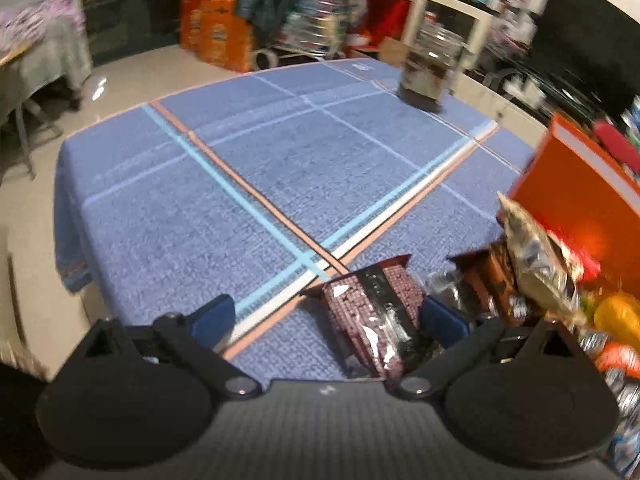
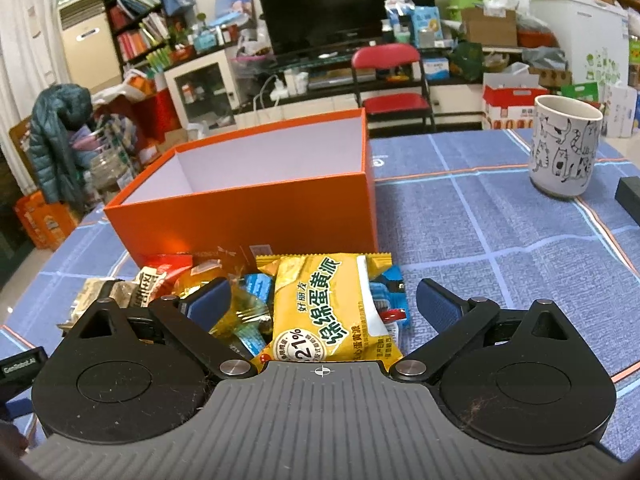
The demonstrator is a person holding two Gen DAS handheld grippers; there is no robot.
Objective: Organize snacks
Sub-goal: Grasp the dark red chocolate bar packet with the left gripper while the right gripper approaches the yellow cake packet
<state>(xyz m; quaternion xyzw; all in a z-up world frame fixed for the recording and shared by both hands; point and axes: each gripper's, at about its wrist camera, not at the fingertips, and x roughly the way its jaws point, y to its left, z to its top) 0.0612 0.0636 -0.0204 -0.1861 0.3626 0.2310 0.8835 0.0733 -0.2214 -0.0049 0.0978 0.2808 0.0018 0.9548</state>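
Where orange box (image 1: pixel 576 200) leaves frame, far wall cut off.

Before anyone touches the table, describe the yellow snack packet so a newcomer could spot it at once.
Find the open orange box on the blue cloth. A heap of snacks lies against its front wall. The yellow packet lies on top, between the right gripper fingers, the biggest wrapper there, with green lettering.
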